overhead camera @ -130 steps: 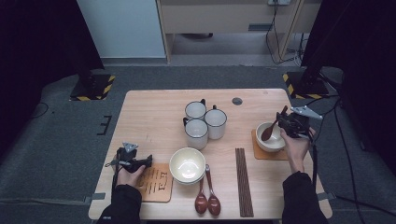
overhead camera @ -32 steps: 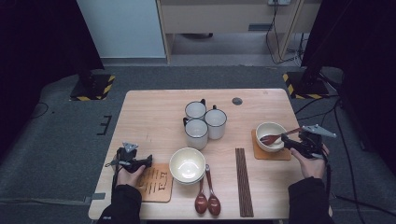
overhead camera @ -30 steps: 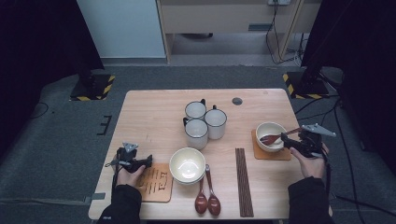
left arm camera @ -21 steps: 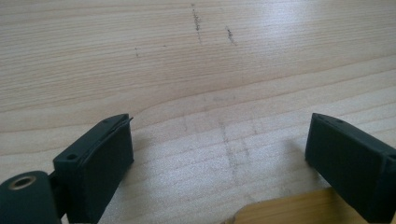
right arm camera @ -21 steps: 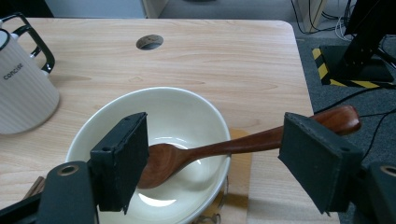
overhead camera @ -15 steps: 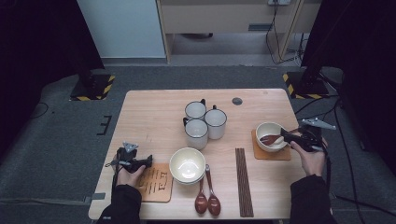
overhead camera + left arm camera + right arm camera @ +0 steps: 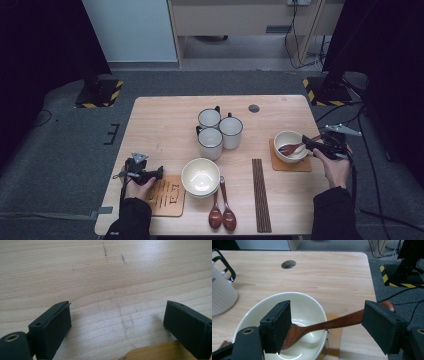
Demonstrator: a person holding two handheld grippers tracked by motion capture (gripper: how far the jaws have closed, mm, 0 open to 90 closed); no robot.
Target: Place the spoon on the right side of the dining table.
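Right gripper [image 7: 327, 325]: jaws now spread wide, one to each side of the dark red-brown wooden spoon [image 7: 329, 325]; the hold it had on the spoon earlier is let go, and the hand has drawn back toward the table's right edge.
Spoon position: head down inside the cream ceramic bowl [image 7: 262, 312], handle leaning over the bowl's rim and pointing at the right edge; it rests on its own, touching neither pad as far as the right gripper view allows.
Bowl position: on the square wooden coaster [image 7: 291, 162] by the table's right edge, unchanged over the last seconds.
Left gripper [image 7: 117, 322]: jaws apart and empty, low over bare table wood near the front-left corner, just beside the engraved wooden coaster [image 7: 167, 196]; unmoved throughout.
Remaining items: a second cream bowl [image 7: 200, 177], two more spoons [image 7: 222, 212] and dark wooden chopsticks [image 7: 260, 195] lie along the front edge; three white mugs [image 7: 218, 131] stand mid-table.
Assessment: the spoon placement on the right looks complete; the front bowl probably awaits its own setting.
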